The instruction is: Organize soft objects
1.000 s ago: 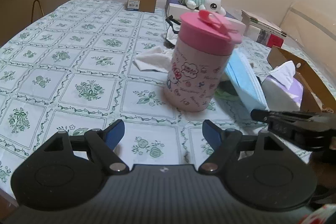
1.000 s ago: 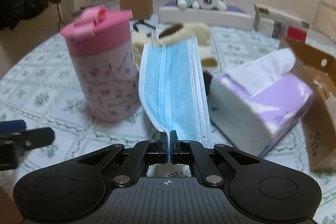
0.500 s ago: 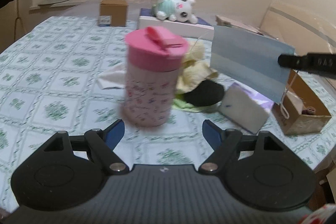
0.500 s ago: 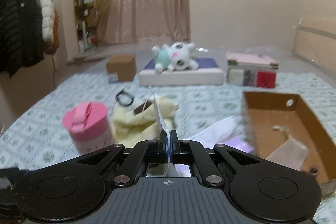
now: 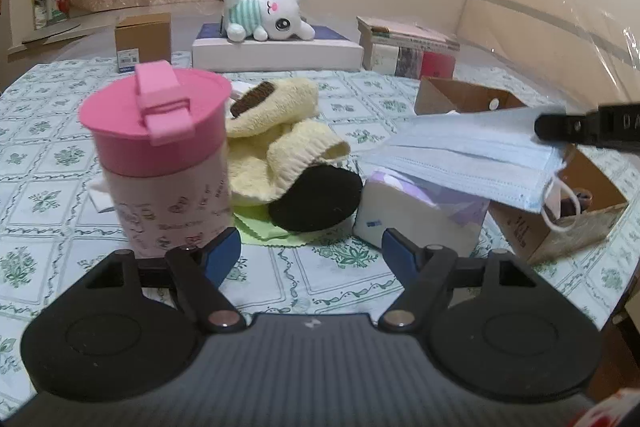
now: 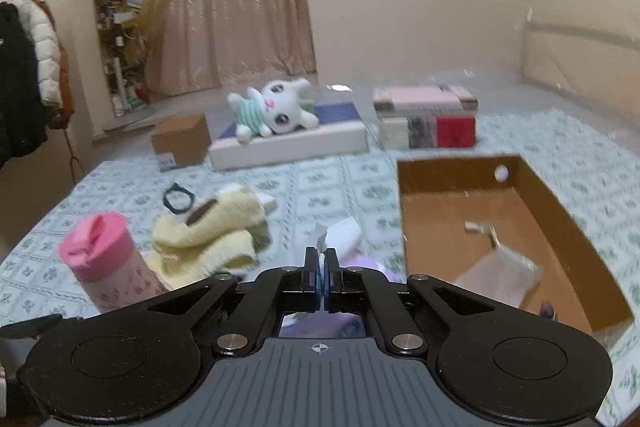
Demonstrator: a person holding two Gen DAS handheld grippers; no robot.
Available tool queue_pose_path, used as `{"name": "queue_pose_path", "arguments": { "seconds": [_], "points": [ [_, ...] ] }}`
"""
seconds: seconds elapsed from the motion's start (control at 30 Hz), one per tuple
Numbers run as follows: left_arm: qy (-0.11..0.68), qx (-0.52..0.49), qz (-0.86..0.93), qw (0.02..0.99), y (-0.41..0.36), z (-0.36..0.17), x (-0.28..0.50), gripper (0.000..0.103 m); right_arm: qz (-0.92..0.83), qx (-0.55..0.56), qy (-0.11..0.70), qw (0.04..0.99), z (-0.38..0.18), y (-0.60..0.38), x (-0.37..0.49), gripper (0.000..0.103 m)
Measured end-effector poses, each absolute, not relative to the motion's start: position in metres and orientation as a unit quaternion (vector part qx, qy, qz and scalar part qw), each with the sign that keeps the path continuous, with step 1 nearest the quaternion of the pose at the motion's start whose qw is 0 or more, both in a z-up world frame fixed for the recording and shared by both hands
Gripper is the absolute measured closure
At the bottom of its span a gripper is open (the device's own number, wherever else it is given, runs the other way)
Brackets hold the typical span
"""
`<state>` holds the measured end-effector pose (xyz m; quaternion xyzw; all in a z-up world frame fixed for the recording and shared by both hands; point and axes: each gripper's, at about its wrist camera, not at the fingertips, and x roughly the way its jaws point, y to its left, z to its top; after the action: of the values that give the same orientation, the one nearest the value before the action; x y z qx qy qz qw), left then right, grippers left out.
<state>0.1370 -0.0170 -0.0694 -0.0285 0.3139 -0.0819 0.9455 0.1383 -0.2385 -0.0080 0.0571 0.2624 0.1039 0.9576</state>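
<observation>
A table (image 5: pixel 60 131) with a green floral cloth fills both views. The open cardboard box (image 6: pixel 560 227) sits at the right of the right wrist view, a pale pouch (image 6: pixel 500 273) lying inside it. At lower left of that view stands the pink-lidded cup (image 5: pixel 160 163); just beside it is a heap of yellow knit (image 5: pixel 288 139), resting partly on a black round piece (image 5: pixel 316 199) in the left wrist view. A tissue pack (image 5: pixel 416 215) lies right of those, near the box. On a flat white box at the far edge lies a plush rabbit (image 5: pixel 272 13).

The mask (image 5: pixel 472 155) hangs in the air at the right of the left wrist view, over the tissue pack and box edge, its ear loop dangling. The right gripper (image 6: pixel 321 267) is clamped on the mask's edge. The left gripper (image 5: pixel 312 247) stands wide with nothing between its fingers, having just closed slightly; the cup is just beyond its left finger (image 5: pixel 222 251).
</observation>
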Motion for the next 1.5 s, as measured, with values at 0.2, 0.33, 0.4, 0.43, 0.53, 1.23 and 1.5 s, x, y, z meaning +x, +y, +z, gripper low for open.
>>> {"name": "queue_pose_path", "arguments": {
  "seconds": [0.2,0.33,0.4,0.43,0.53,1.23,1.5],
  "points": [
    [0.326,-0.012,-0.082,0.942,-0.02,-0.084,0.148,0.028,0.092,0.052,0.296,0.949,-0.032,-0.249,0.14,0.1],
    [0.326,0.002,-0.088,0.941,-0.025,-0.088,0.153,0.028,0.09,0.042,0.306,0.947,-0.041,-0.252,0.14,0.064],
    [0.323,0.009,-0.093,0.942,-0.027,-0.089,0.155,0.028,0.093,0.04,0.302,0.948,-0.042,-0.253,0.137,0.04],
    [0.321,0.014,-0.096,0.942,-0.029,-0.09,0.156,0.028,0.094,0.036,0.301,0.948,-0.043,-0.253,0.137,0.039],
    [0.315,0.037,-0.101,0.943,-0.036,-0.094,0.161,0.029,0.098,0.033,0.297,0.949,-0.043,-0.254,0.135,0.039],
    [0.294,0.103,-0.103,0.945,-0.052,-0.1,0.184,0.087,0.127,0.021,0.295,0.947,-0.046,-0.256,0.135,0.028],
    [0.305,0.036,-0.11,0.945,-0.029,-0.074,0.146,0.093,0.178,-0.061,0.29,0.938,-0.046,-0.229,0.129,0.011]
  ]
}}
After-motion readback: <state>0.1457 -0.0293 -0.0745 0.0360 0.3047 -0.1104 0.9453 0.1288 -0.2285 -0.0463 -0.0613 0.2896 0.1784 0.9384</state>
